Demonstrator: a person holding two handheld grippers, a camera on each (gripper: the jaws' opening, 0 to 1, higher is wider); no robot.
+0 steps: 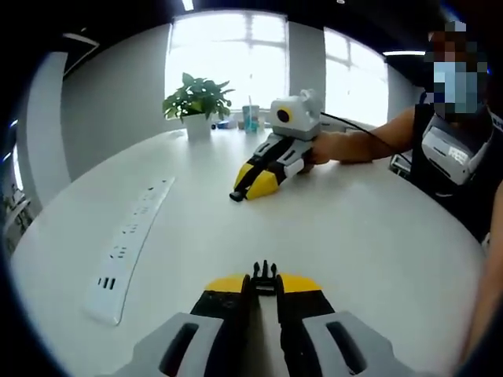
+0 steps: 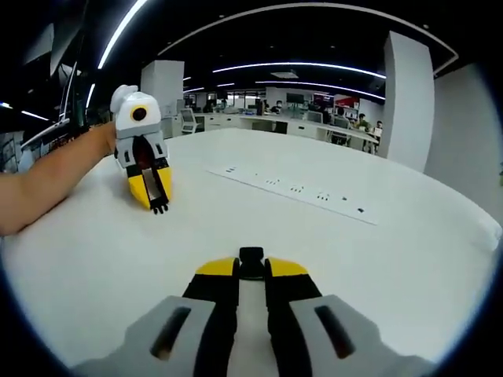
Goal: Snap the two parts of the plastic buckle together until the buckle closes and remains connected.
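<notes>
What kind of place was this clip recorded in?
Most likely an open-plan office. The grippers work over a big white table carrying a long power strip and a potted plant; rows of desks with monitors sit behind under strip ceiling lights.

Bright windows (image 1: 236,55), white table (image 1: 354,220)

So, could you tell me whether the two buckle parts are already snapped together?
No, the pronged buckle part sits in the left hand-held gripper, apart from the right hand-held gripper across the table.
</notes>
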